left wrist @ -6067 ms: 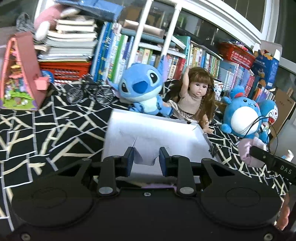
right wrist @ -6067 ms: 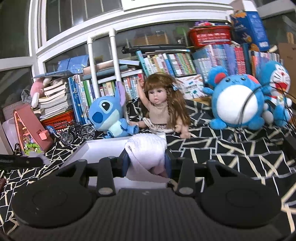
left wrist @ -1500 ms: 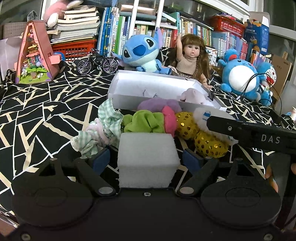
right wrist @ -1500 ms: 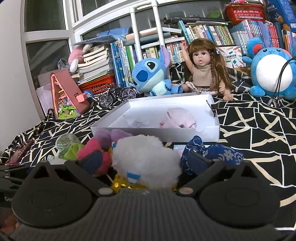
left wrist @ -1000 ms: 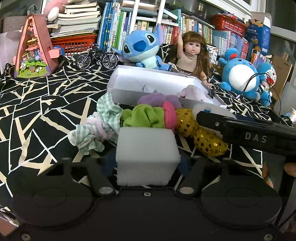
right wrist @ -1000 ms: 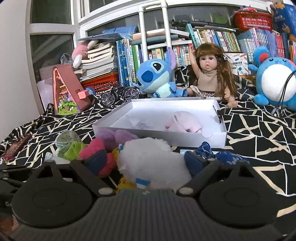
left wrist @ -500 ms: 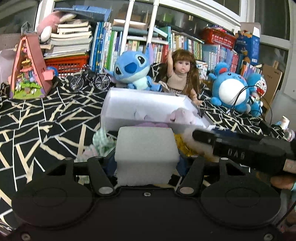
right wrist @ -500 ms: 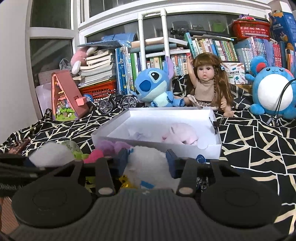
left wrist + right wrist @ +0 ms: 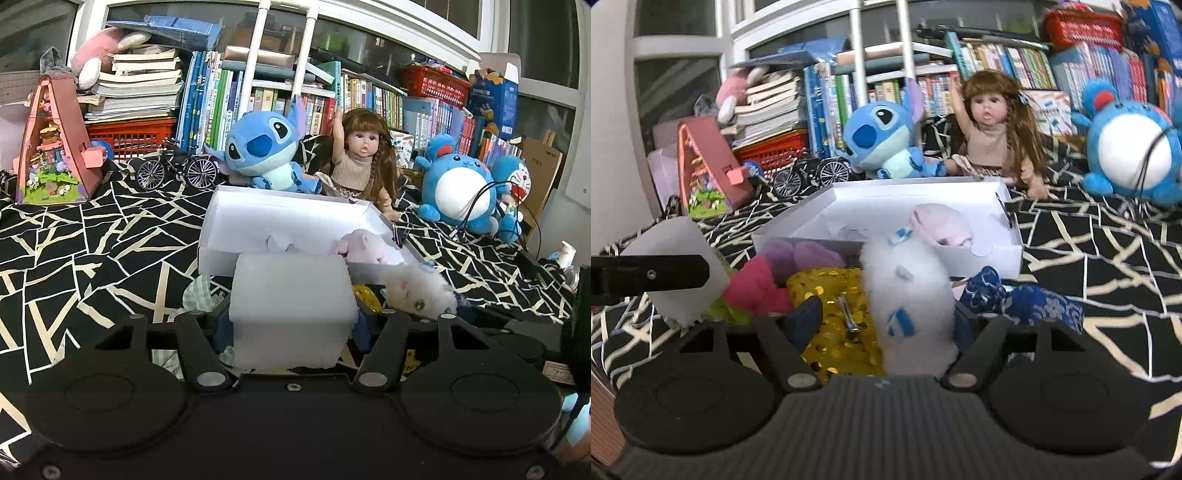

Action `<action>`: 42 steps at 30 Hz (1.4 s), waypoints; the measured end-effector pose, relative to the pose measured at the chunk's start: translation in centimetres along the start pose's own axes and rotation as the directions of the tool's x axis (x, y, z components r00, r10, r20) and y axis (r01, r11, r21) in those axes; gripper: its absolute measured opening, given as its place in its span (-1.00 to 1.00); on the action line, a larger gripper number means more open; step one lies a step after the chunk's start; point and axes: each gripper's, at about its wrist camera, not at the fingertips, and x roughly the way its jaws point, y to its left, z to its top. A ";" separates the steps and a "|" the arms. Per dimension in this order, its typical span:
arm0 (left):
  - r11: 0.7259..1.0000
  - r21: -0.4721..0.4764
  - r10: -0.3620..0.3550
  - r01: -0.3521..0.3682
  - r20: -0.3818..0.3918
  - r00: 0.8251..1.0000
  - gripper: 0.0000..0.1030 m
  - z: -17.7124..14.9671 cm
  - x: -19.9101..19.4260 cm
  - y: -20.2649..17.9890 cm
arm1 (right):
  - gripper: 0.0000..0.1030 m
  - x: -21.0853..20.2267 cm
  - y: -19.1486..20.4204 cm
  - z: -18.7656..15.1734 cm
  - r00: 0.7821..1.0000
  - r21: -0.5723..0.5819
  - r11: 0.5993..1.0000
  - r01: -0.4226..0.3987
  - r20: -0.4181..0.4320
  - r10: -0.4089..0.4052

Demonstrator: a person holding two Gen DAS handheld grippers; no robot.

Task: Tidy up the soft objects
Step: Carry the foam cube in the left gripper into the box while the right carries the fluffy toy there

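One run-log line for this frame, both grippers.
left gripper: shut on white foam block | right gripper: jaws opening, white fluffy toy between | white box: holds pink plush

White foam block [image 9: 291, 291], squarish, clamped between the left tool's pads, raised before the white box [image 9: 236, 254]. White fluffy plush [image 9: 908, 291], blue-patched, upright beside gold sequined pouch [image 9: 834, 299]. Pink plush [image 9: 942, 225] lying inside the box.
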 end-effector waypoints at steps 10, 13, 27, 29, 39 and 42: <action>1.000 0.003 -0.014 0.014 0.030 0.999 0.14 2.0 0.5 -0.1 | -0.12 -1.9 -0.6 2.1 0.997 0.028 0.999 -0.020 0.078 0.018; 0.999 -0.008 -0.034 0.034 0.018 0.999 0.14 3.5 1.1 0.3 | -0.12 -1.9 -0.8 3.3 0.995 0.039 0.999 -0.024 0.095 0.020; 0.997 -0.062 -0.050 0.049 -0.020 0.999 0.14 12.2 7.6 2.4 | -0.11 2.4 -4.8 11.0 0.998 0.163 0.986 0.017 0.051 -0.026; 0.996 -0.077 -0.055 0.050 -0.057 0.997 0.14 13.1 9.7 2.8 | -0.11 3.6 -5.9 11.7 0.999 0.199 0.979 0.035 0.019 -0.040; 0.995 -0.057 0.070 -0.083 -0.202 0.977 0.14 12.7 18.7 4.0 | -0.11 7.6 -8.0 11.7 0.984 0.193 0.967 0.169 -0.095 -0.153; 0.994 -0.033 0.091 -0.101 -0.227 0.970 0.14 12.1 20.0 3.9 | -0.10 8.5 -7.7 11.4 0.979 0.159 0.969 0.191 -0.108 -0.175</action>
